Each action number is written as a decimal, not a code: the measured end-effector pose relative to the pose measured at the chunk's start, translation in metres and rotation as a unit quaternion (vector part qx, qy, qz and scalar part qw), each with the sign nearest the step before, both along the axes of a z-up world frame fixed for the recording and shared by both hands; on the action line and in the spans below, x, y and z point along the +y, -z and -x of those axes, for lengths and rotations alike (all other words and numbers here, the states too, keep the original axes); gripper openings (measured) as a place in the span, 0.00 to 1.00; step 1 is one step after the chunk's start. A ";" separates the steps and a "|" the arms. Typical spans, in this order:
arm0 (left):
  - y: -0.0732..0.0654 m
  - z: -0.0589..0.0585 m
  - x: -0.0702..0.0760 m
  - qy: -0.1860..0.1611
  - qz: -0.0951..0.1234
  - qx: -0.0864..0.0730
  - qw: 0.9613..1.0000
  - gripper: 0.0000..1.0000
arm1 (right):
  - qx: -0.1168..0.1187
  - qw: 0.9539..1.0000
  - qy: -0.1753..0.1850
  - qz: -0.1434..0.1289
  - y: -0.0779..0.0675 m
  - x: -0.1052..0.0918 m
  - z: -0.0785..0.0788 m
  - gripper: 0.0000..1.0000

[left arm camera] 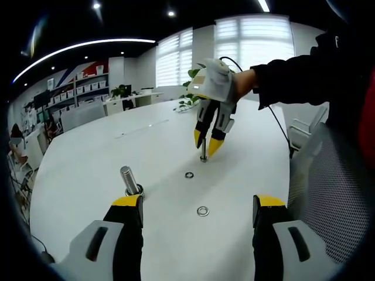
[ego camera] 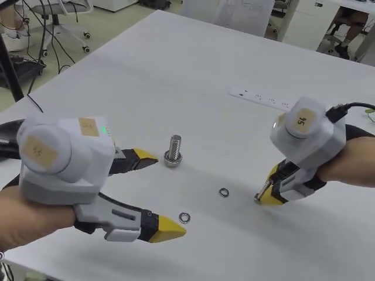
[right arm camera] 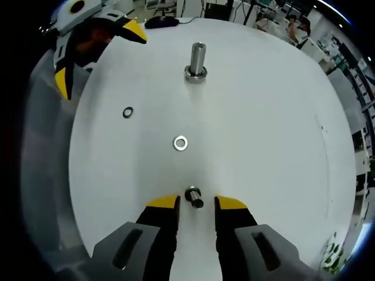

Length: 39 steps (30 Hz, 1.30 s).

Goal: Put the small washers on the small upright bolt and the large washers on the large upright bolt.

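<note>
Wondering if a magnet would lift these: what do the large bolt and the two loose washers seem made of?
Large bolt: silvery, glossy, threaded, likely plated steel. Farther washer and nearer washer: thin rings, same bright metallic glint, probably steel too. Alloy can't be told.

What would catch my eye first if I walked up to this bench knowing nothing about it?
Most striking are two hand-held grippers with yellow-tipped jaws over a white table: the left gripper gapes wide at the near side, and the right gripper straddles a small upright bolt. Between them a large upright bolt stands, and a middle washer and a near washer lie flat.
</note>
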<state>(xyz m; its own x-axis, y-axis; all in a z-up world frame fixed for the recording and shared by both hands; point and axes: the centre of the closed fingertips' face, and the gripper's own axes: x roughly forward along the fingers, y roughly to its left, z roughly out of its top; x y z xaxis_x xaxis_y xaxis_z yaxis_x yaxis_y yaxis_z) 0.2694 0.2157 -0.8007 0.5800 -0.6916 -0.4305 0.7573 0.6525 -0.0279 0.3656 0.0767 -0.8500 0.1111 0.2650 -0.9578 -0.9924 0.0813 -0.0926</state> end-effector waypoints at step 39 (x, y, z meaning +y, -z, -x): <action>-0.007 0.000 0.003 -0.009 0.004 -0.010 1.000 0.76 | 0.004 0.995 -0.101 0.011 0.014 0.071 0.015 0.22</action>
<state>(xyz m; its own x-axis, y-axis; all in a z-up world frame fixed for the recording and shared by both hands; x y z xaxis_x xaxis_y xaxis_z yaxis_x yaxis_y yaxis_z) 0.2696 0.2190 -0.7936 0.6008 -0.6844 -0.4131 0.7462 0.6655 -0.0175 0.3506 0.1477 -0.8637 0.0502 0.2599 -0.9643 -0.9890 -0.1215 -0.0843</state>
